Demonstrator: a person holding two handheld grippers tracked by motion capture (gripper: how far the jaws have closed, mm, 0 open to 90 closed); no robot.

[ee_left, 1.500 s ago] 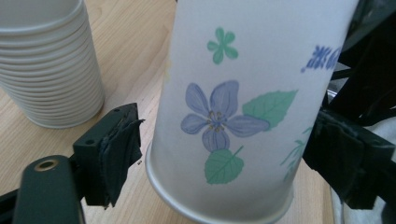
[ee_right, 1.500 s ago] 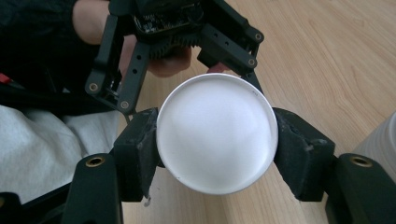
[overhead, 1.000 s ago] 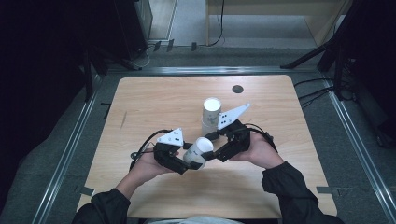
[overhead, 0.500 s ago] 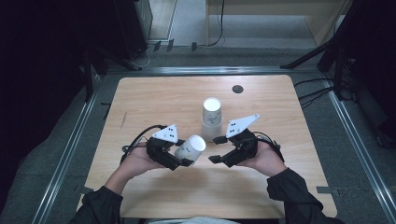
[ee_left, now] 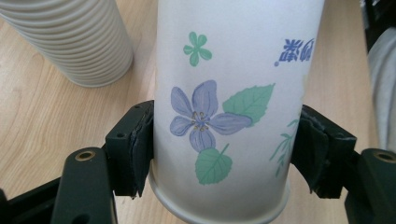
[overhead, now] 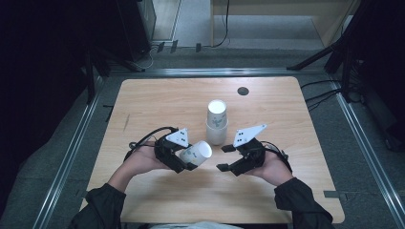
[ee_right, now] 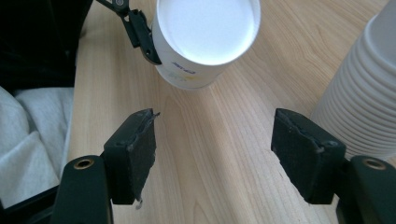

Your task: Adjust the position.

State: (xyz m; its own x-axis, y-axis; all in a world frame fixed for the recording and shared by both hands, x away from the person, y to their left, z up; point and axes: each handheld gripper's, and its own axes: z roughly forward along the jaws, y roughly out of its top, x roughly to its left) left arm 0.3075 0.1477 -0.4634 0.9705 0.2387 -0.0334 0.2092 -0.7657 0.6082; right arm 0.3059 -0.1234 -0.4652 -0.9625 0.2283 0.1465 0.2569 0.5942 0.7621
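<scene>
A white paper cup [overhead: 197,152] printed with purple flowers and green leaves [ee_left: 224,107] lies sideways in my left gripper [overhead: 191,160], whose pads press both its sides near the rim [ee_left: 224,158]. Its white base [ee_right: 205,32] faces my right gripper [overhead: 223,158]. That gripper hangs low over the table a short way to the cup's right. Its jaws have just been closing and now stand apart over bare wood [ee_right: 215,149], with nothing between them. A tall stack of white paper cups [overhead: 216,121] stands upright just beyond both grippers.
The wooden table [overhead: 157,109] has a small dark round hole [overhead: 243,90] near its far edge. The ribbed stack [ee_right: 359,107] stands close to the right gripper's right jaw. Metal rails run along both table sides.
My right gripper has pulled back from the cup, moved right and sunk toward the table, and its jaws have narrowed. The left gripper and its cup have hardly moved.
</scene>
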